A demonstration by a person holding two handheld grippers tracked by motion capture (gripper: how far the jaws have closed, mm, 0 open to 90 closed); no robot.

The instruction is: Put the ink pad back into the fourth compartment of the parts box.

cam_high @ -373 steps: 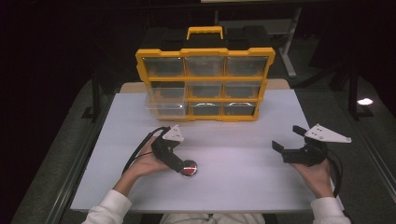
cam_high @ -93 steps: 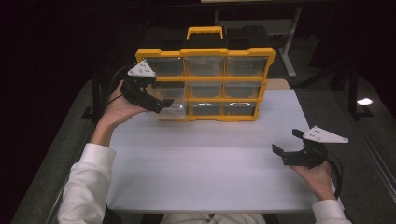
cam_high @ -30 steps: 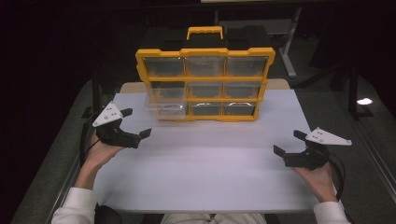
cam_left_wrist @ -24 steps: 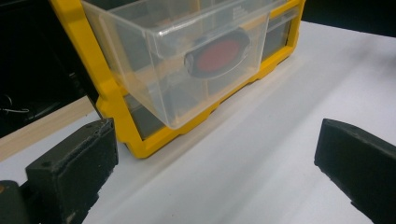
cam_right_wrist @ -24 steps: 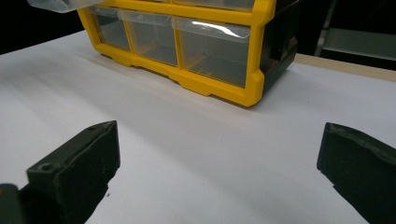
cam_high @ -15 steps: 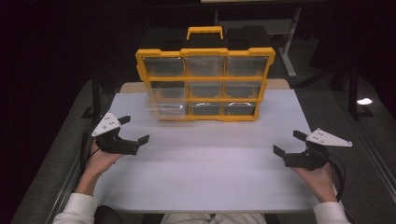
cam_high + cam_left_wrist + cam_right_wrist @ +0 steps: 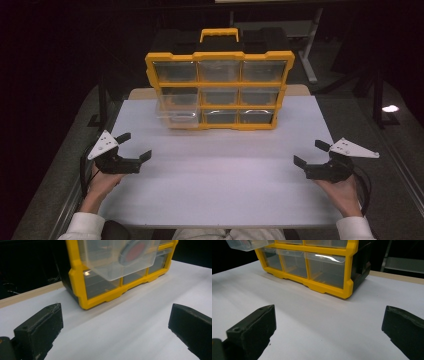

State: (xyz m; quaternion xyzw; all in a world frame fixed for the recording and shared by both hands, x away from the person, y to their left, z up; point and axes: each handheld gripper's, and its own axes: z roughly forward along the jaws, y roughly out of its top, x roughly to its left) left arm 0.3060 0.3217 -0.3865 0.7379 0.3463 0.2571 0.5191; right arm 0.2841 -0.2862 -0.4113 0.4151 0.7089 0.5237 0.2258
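High view: left gripper (image 7: 129, 154) sits low at the left edge of the white mat (image 7: 220, 175), jaws spread, nothing held. Right gripper (image 7: 315, 156) mirrors it at the right edge, jaws also wide apart and empty. Both are well apart from the organizer (image 7: 220, 90).

Left gripper view: own jaws gape with bare mat between them. Ahead is the yellow frame, and one clear drawer (image 7: 117, 257) sticks out of the left column, middle row. Inside it lies a round disc (image 7: 132, 251) with a red face and dark rim, resting against the drawer's front wall. The drawer hangs over the mat, not touching it, back end seated in its slot as far as I can tell.

Right gripper view: jaws wide, mat between, organizer's lower right corner ahead; the protruding drawer (image 7: 245, 244) clips the top left corner.

Status, my read:
- Disc is in the drawer, so the placing part looks done.
- Drawer is not pushed home; the other drawers sit flush.
- Left: close that drawer. The left gripper is nearer, so a flat push on the drawer front with it should do.
- Both grippers look parked, neither aimed at the drawer front.
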